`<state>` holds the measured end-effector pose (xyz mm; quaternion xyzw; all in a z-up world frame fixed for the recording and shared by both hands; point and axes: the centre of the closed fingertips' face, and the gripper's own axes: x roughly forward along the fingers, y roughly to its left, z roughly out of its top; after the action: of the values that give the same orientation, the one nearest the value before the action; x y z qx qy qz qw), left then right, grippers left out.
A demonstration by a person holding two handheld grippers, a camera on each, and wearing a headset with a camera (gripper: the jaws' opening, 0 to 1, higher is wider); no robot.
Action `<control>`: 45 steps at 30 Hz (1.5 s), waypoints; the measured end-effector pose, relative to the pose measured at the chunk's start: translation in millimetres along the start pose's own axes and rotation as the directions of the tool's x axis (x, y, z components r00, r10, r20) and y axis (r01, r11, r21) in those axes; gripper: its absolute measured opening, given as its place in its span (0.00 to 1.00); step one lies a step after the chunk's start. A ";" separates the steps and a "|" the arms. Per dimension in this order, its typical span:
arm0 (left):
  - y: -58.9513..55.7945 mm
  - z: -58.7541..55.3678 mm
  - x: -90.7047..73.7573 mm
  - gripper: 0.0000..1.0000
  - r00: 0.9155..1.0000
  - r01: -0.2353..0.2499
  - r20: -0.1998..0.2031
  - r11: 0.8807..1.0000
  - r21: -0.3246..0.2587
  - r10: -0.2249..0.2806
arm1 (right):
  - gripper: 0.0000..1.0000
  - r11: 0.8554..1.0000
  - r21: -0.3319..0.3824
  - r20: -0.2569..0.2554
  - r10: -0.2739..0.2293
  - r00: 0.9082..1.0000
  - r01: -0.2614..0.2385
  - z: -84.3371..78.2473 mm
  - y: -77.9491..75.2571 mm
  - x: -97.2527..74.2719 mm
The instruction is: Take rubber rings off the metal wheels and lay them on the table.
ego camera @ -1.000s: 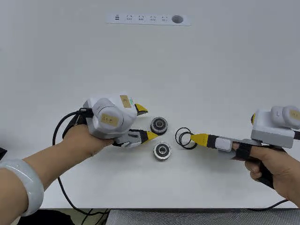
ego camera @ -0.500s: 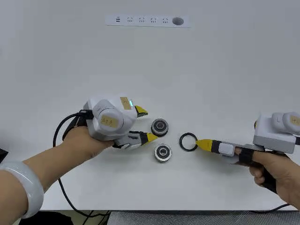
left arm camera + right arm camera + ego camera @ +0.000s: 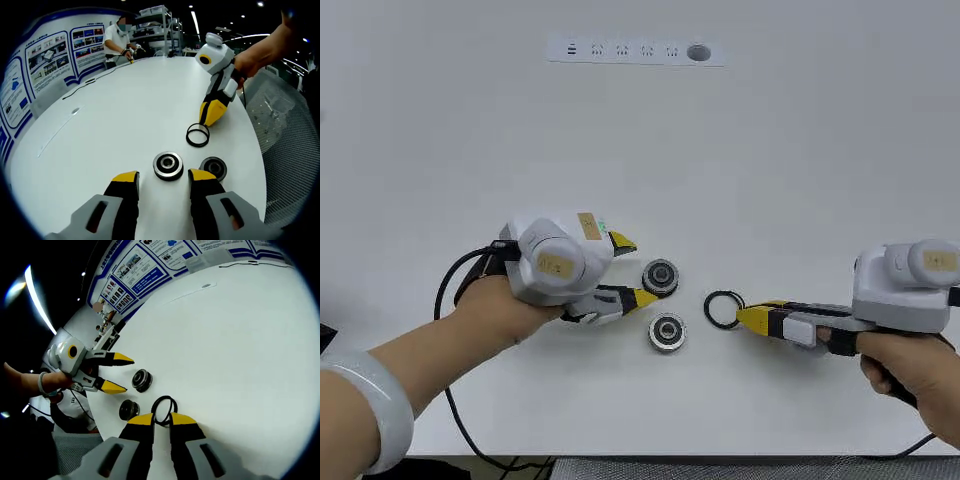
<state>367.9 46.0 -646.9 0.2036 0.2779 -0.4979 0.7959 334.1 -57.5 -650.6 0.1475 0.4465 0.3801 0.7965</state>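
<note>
On the table [image 3: 790, 170]: far wheel [image 3: 660, 277], near wheel [image 3: 666, 332] just before it, rubber ring [image 3: 723, 308] to their right.

Wheels [image 3: 660, 277], ring [image 3: 723, 308] clutter near centre; rest of table [image 3: 770, 150] open.

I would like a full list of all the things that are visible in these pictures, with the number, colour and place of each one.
table: one, white, under everything.
power strip: one, white, at the table's far side.
metal wheels: two, silver and black, between the claws; the second is nearer the person.
rubber ring: black, flat on the table, right of the wheels; one or a stack, cannot tell.
cable: one, black, runs from the left claw's body.
posters: several, blue and white, on the wall.
other person: one, at the table's far end.
bracelet: one, pale, on the left wrist.
left claw: white, yellow tips, open, left of the wheels.
right claw: white, yellow tips, narrow gap, tips at the ring's edge.
</note>
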 end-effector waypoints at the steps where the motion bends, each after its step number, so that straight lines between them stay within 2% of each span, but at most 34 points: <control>1: 0.1 -0.1 0.0 0.40 1.000 -0.001 -0.001 1.000 0.000 0.001 | 0.13 1.000 -0.018 -0.004 -0.006 1.000 0.005 0.4 -1.3 -0.1; 2: 0.1 0.3 0.0 0.40 1.000 -0.001 0.000 1.000 0.000 0.001 | 0.13 1.000 -0.024 -0.017 -0.008 1.000 0.008 -0.5 -1.3 0.1; 5: -0.2 0.5 0.1 0.40 1.000 0.000 0.001 1.000 0.001 0.000 | 0.17 0.993 -0.120 -0.073 -0.023 0.997 0.015 -5.6 -4.0 0.8; 6: -0.4 0.8 0.1 0.40 1.000 0.000 0.001 1.000 0.001 0.000 | 0.18 0.990 -0.140 -0.071 -0.026 0.997 0.016 -4.6 -3.8 1.3; 11: -0.7 1.2 0.1 0.39 1.000 0.000 0.001 1.000 0.000 0.000 | 0.19 0.986 -0.166 -0.088 -0.012 0.996 -0.003 -5.7 1.2 4.0; 13: -0.7 1.3 -0.2 0.39 1.000 0.000 0.000 1.000 0.000 0.000 | 0.18 0.982 -0.187 -0.114 0.008 0.993 -0.029 -9.4 4.8 5.4; 14: -0.6 1.2 -0.5 0.39 1.000 -0.001 -0.001 1.000 0.001 0.001 | 0.19 0.978 -0.206 -0.122 -0.001 0.993 -0.024 -10.5 3.8 5.8; 15: -0.6 1.6 -0.8 0.39 1.000 -0.001 0.001 1.000 -0.001 0.001 | 0.19 0.969 -0.246 -0.140 -0.035 0.989 -0.001 -12.7 0.1 5.1; 17: -0.1 1.1 -1.3 0.39 1.000 -0.003 0.000 1.000 0.001 0.003 | 0.20 0.954 -0.301 -0.159 -0.058 0.986 0.007 -14.6 -0.8 4.6; 19: -0.2 0.9 -1.4 0.39 1.000 -0.002 0.000 1.000 -0.001 0.002 | 0.22 0.948 -0.320 -0.172 -0.060 0.983 0.002 -16.2 0.2 5.0; 22: -0.4 1.1 -1.2 0.39 1.000 -0.001 0.000 1.000 0.000 0.001 | 0.23 0.930 -0.367 -0.177 -0.074 0.981 0.004 -15.3 -1.8 4.8; 29: -0.4 2.6 0.0 0.38 1.000 0.001 0.005 1.000 0.002 -0.001 | 0.23 0.937 -0.349 -0.153 -0.062 0.986 0.005 -8.2 0.1 7.3; 32: -2.1 3.6 0.6 0.37 1.000 0.006 0.006 1.000 0.006 -0.006 | 0.23 0.947 -0.320 -0.118 -0.052 0.992 0.011 0.4 1.8 9.1; 37: -3.4 3.8 2.5 0.34 1.000 0.008 0.002 1.000 0.009 -0.008 | 0.22 0.973 -0.233 -0.043 -0.014 0.999 0.004 17.4 5.4 14.7; 40: -3.8 4.9 3.4 0.34 1.000 0.009 0.002 1.000 0.010 -0.009 | 0.21 0.982 -0.189 -0.012 0.006 1.000 -0.008 25.0 7.0 17.4; 45: -5.2 8.0 5.8 0.32 1.000 0.011 0.003 1.000 0.015 -0.011 | 0.20 0.989 -0.148 0.016 0.018 1.000 -0.015 32.7 8.5 21.3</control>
<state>367.2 35.0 -644.8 0.2075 0.2741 -0.5046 0.7920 363.6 -32.7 -640.3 0.0951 0.4089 0.4174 0.8060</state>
